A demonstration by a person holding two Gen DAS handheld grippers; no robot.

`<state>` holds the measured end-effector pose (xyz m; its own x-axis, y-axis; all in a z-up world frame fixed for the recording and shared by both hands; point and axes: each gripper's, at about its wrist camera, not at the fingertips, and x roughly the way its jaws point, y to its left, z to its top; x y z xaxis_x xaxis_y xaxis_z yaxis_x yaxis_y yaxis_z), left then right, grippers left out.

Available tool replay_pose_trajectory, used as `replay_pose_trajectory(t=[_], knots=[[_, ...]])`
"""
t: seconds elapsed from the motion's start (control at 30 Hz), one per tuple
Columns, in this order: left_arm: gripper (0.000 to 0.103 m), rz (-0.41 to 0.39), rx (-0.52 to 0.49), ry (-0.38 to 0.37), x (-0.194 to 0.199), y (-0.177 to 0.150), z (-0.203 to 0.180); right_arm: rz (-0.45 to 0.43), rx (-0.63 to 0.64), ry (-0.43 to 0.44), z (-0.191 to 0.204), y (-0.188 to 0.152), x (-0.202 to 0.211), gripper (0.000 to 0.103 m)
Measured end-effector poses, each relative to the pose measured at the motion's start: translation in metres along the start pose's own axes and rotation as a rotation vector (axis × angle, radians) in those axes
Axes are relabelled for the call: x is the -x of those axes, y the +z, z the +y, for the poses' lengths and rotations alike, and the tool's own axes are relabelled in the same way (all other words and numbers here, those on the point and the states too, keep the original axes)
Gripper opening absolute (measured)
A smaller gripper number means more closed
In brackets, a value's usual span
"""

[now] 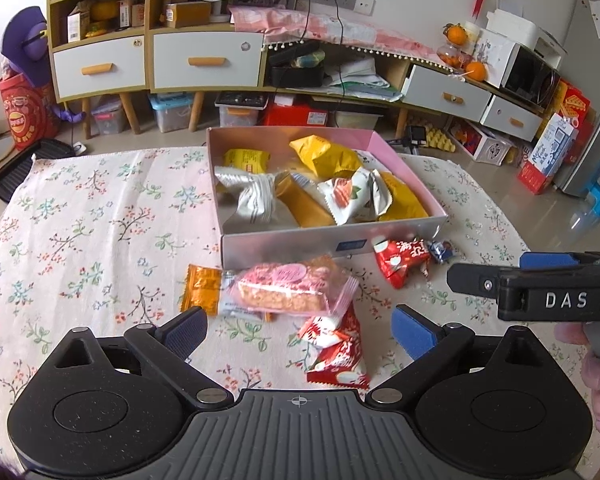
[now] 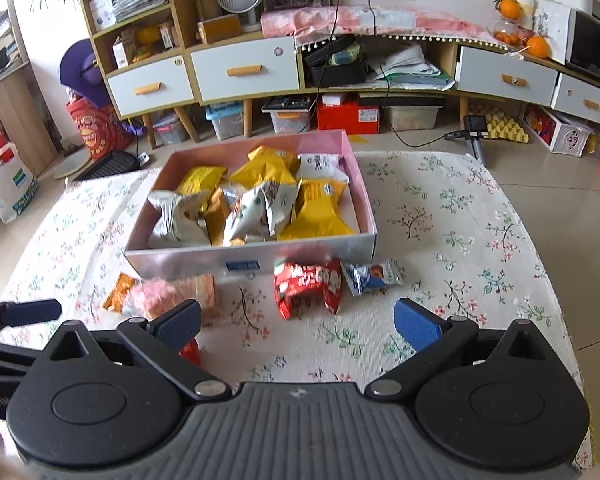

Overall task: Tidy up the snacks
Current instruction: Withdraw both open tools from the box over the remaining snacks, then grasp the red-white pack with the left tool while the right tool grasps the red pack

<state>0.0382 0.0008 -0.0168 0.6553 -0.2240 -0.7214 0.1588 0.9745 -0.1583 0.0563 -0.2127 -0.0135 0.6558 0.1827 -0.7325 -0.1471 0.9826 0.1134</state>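
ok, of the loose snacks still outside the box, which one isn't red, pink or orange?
The small blue-and-white packet, on the cloth just right of the red packet by the box front.

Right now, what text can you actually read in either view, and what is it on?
"DAS": raised letters on the right gripper body, left wrist view.
Red snack packets: large white characters, too blurred to read.
Small blue label on the box front: too small.
Yellow packets in the box: print unreadable.
Milk carton on the floor: blue script, not legible.
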Motion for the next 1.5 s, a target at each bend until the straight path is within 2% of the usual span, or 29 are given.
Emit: replay_pose_trajectory(t=[0.4,0.8,0.93,1.1,1.27,1.33,1.43,1.5], knots=[[0.099,0.002,-0.048,0.018,-0.003,-0.017,0.009,0.016,0.064,0.007,-0.003,-0.019,-0.002,0.103],[0.099,-0.004,-0.151,0.034,-0.021,-0.039,0.014,0.021,0.176,-0.024,-0.015,-0.037,-0.012,0.103],[0.099,-0.006,-0.151,0.011,-0.029,-0.042,0.005,0.013,0.246,-0.043,-0.014,-0.041,-0.016,0.103],[0.099,-0.027,-0.187,0.032,-0.043,-0.044,-0.017,-0.009,0.293,-0.041,-0.015,-0.043,-0.021,0.103],[0.098,-0.024,-0.152,0.015,-0.058,-0.041,-0.029,-0.036,0.312,-0.035,-0.019,-0.042,-0.030,0.103],[0.094,-0.030,-0.125,0.005,-0.062,-0.039,-0.032,-0.044,0.303,-0.031,-0.021,-0.040,-0.034,0.103],[0.082,-0.029,-0.078,-0.002,-0.065,-0.036,-0.033,-0.049,0.274,-0.015,-0.024,-0.036,-0.040,0.103],[0.066,-0.021,-0.053,-0.005,-0.067,-0.035,-0.031,-0.051,0.251,-0.006,-0.025,-0.033,-0.044,0.103]])
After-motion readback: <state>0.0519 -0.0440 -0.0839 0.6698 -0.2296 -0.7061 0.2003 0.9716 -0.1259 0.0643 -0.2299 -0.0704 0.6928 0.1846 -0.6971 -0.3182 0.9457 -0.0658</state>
